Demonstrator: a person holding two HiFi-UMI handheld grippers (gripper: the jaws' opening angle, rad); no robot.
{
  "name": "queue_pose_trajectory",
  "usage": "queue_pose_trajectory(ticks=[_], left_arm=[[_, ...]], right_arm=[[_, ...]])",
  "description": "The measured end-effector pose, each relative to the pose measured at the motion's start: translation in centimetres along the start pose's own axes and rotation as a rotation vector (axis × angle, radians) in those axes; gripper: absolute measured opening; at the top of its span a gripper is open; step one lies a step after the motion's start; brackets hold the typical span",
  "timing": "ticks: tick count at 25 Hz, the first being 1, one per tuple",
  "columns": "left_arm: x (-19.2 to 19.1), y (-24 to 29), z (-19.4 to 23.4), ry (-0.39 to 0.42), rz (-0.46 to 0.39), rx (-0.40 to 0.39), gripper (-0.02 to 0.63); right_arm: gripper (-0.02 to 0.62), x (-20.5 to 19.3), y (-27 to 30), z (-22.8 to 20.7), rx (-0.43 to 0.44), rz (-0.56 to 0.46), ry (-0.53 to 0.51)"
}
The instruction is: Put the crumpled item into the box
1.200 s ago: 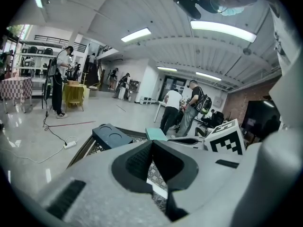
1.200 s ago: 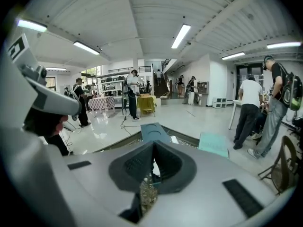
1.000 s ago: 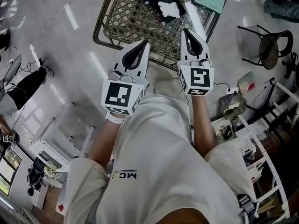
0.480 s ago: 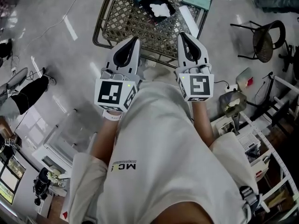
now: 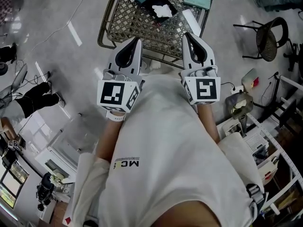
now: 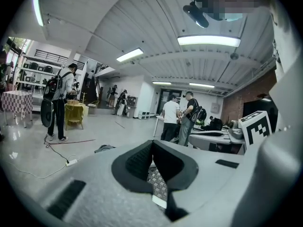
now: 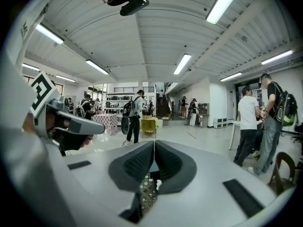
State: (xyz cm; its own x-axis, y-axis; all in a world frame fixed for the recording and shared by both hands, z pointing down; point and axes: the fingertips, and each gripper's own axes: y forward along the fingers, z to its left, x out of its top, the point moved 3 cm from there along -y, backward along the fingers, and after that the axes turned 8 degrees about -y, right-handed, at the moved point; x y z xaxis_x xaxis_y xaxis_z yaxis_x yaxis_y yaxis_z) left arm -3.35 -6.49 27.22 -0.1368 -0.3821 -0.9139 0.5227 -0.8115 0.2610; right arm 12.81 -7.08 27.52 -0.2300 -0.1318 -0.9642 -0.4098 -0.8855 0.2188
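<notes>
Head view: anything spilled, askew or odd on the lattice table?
Nothing stands out. The crumpled white item lies on a dark surface on the lattice table, not yet picked up. The left gripper and right gripper are both shut and empty, by the table's near edge.

Within 1 second the head view drifts: the lattice table [image 5: 133, 23] and the crumpled white item [image 5: 162, 11] slide left and toward the frame's top. The left gripper [image 5: 138, 39] moves left, widening its gap to the right gripper [image 5: 186, 35], whose marker cube sits slightly lower in the frame.
</notes>
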Motion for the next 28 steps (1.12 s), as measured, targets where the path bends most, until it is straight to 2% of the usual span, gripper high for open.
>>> queue_pose_trajectory(ticks=[28], left_arm=[[-0.3, -2.7, -0.6, -0.001, -0.012, 0.001, 0.025]], right_arm=[[0.020, 0.7, -1.3, 2.1, 0.034, -0.010, -0.029]])
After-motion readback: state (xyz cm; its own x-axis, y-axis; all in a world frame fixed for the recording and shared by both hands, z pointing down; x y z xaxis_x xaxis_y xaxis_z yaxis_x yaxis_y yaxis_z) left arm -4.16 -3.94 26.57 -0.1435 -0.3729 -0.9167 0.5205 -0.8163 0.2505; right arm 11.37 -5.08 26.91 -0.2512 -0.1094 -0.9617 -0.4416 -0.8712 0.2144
